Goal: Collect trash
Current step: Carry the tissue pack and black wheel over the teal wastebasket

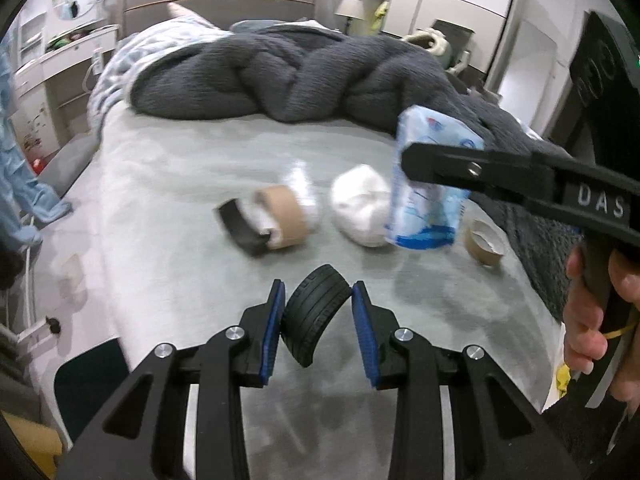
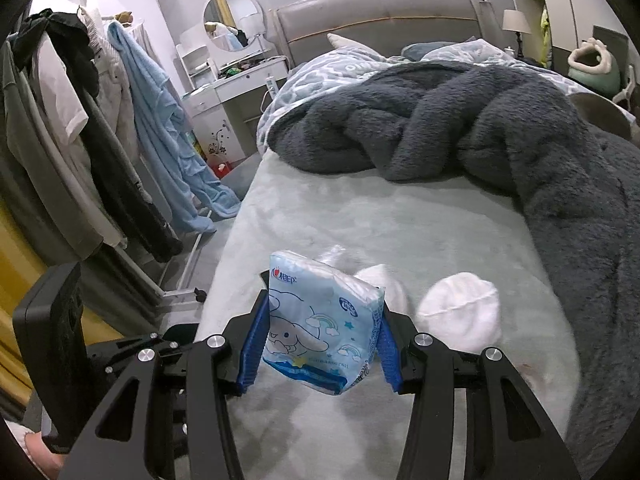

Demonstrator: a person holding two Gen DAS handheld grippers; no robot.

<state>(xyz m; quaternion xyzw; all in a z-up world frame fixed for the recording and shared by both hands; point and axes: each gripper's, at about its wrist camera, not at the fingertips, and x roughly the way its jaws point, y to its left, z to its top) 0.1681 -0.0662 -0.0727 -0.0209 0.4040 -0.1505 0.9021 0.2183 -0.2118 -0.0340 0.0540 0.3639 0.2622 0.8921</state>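
My left gripper (image 1: 318, 320) is shut on a black curved piece of toy tyre (image 1: 314, 316), held above the pale green bed sheet (image 1: 192, 160). My right gripper (image 2: 320, 340) is shut on a blue and white tissue pack (image 2: 320, 324); the pack also shows in the left wrist view (image 1: 428, 188), lifted above the bed. On the sheet lie a cardboard tape roll (image 1: 282, 216) with a black piece (image 1: 240, 226) beside it, crumpled clear plastic (image 1: 302, 184), a white wad (image 1: 362, 204) and a second small cardboard roll (image 1: 484, 242). The wad also shows in the right wrist view (image 2: 460, 312).
A dark grey fluffy blanket (image 1: 320, 76) is heaped across the head of the bed and down its right side. A clothes rack (image 2: 100, 120) with hanging garments stands left of the bed. A dressing table (image 2: 236, 92) is beyond it.
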